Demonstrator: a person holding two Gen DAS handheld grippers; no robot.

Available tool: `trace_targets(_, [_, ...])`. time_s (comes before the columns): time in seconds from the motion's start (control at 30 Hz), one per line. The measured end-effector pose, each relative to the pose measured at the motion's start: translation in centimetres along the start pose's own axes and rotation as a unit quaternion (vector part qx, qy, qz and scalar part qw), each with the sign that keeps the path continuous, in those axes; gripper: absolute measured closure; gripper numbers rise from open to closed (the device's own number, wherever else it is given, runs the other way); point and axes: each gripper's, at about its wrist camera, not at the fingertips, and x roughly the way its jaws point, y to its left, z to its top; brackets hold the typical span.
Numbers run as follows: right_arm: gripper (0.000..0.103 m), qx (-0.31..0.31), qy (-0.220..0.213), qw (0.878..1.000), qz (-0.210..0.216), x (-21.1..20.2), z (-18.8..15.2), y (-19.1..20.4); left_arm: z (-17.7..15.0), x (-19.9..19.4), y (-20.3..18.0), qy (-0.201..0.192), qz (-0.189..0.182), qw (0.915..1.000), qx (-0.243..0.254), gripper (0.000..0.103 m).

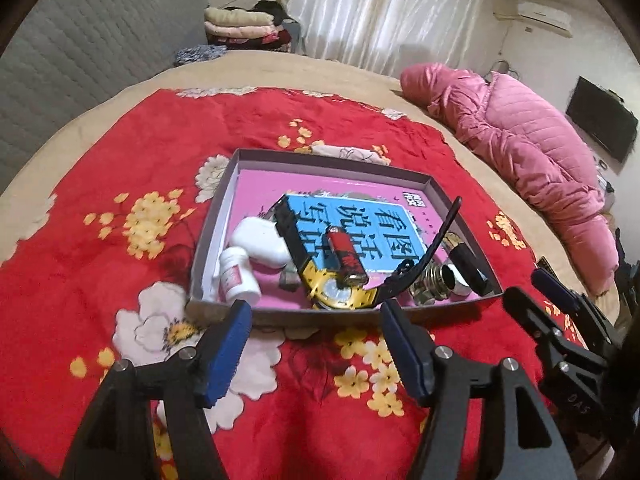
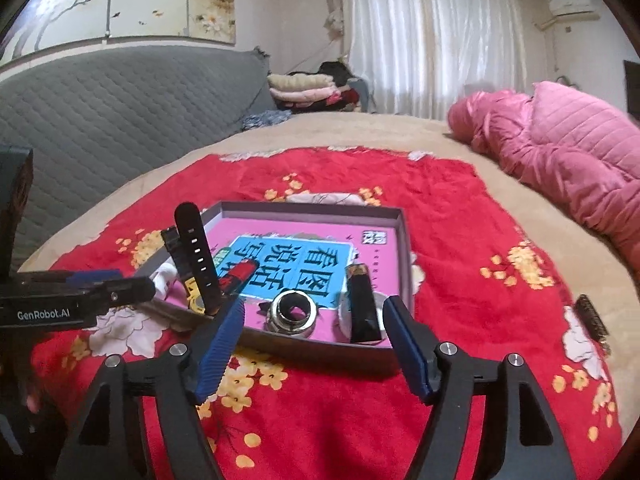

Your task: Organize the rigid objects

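Two claws hover spread open and empty over a red floral blanket (image 1: 120, 208) on the bed: left claw (image 1: 316, 312), right claw (image 2: 314, 310), ribbed blue pads. Shallow grey cardboard box (image 1: 332, 160) lies on the blanket just beyond both. Inside: flat pink book (image 1: 264, 188) with blue label lining the bottom, gold-cased watch (image 1: 340, 292) with black rubber strap curling upward at near edge, red lighter (image 1: 346, 256) resting on it, white rounded case (image 1: 260, 240) and small white bottle (image 1: 236, 276) near left, shiny metal threaded fitting (image 2: 290, 312) and black glossy tube (image 2: 362, 308) near right. Quilted pink jacket (image 1: 520, 152) lies far right.
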Motion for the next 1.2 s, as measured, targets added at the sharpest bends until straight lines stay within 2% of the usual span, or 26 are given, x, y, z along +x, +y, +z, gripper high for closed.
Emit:
trace_targets(0.17, [0.027, 0.031, 0.016, 0.999, -0.011, -1.1, -0.5, -0.5, -1.1, -0.5, -0.1, 0.011, -0.005, 0.9999, -0.005, 0.037])
trace_targets(0.27, [0.026, 0.038, 0.02, 0.999, -0.02, -1.8, -0.7, -0.5, -1.7, -0.8, -0.2, 0.017, 0.008, 0.9998, -0.001, 0.037])
trace_targets(0.4, [0.026, 0.034, 0.02, 0.999, -0.026, -2.7, -0.8, 0.0, -2.3, -1.0, -0.6, 0.023, 0.036, 0.9989, 0.021, 0.037])
trace_targets(0.6, [0.026, 0.019, 0.027, 0.999, -0.022, -3.9, -1.2, 1.6, -2.8, -2.1, -0.9, 0.018, 0.033, 0.9985, 0.041, 0.037])
trace_targets(0.7, [0.026, 0.037, 0.041, 0.998, -0.008, -4.0, -1.4, 2.0, -3.2, -1.8, -0.5, 0.041, 0.029, 0.9983, 0.03, 0.037])
trace_targets(0.8, [0.026, 0.04, 0.048, 0.998, -0.011, -4.1, -1.6, 2.2, -3.7, -1.6, -0.4, 0.053, 0.034, 0.9977, 0.026, 0.037])
trace_targets(1.0, [0.026, 0.063, 0.075, 0.995, -0.011, -3.9, -2.4, 2.3, -4.1, -2.5, -1.0, 0.029, 0.015, 0.9989, 0.034, 0.037])
trace_targets(1.1, [0.026, 0.052, 0.079, 0.995, -0.02, -3.8, -2.7, 2.7, -4.1, -2.8, -1.2, 0.019, 0.011, 0.9992, 0.033, 0.037])
trace_targets(1.2, [0.026, 0.037, 0.079, 0.996, -0.026, -3.6, -3.1, 3.1, -4.1, -2.7, -1.3, 0.014, 0.025, 0.9989, 0.037, 0.037])
